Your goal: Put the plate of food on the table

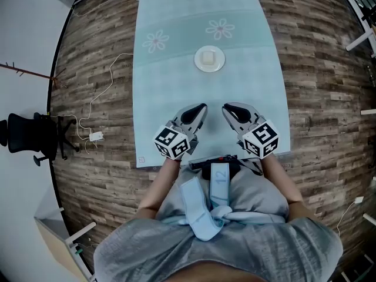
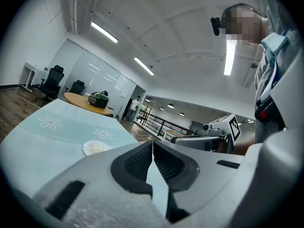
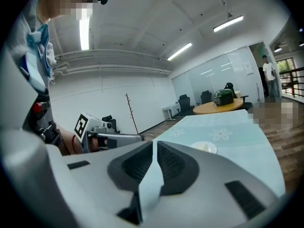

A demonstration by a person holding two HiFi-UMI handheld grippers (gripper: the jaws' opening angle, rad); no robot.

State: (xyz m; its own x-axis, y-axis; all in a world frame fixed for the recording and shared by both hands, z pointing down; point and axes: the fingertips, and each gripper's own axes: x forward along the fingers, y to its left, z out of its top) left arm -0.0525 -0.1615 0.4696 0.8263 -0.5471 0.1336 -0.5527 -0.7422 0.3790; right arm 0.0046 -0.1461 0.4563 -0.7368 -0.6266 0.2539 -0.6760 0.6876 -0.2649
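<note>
A white plate (image 1: pixel 210 59) with a pale square piece of food stands on the light blue tablecloth (image 1: pixel 176 98), just beyond the table's middle. It also shows as the plate (image 2: pixel 97 147) in the left gripper view and the plate (image 3: pixel 204 147) in the right gripper view. My left gripper (image 1: pixel 202 106) and right gripper (image 1: pixel 225 107) hover side by side over the near part of the table, well short of the plate. Each is shut with nothing in it. The left gripper (image 2: pixel 152 144) sees the right gripper's marker cube (image 2: pixel 233 126). The right gripper (image 3: pixel 155 144) sees the left gripper's marker cube (image 3: pixel 83 124).
The table's near edge (image 1: pixel 176 162) lies against my body. On the wood floor to the left are a black office chair (image 1: pixel 35 137), a white cable with a plug block (image 1: pixel 96 136) and a coat stand (image 1: pixel 23 69). A round table (image 2: pixel 88 103) and a standing person (image 2: pixel 129 109) are far behind.
</note>
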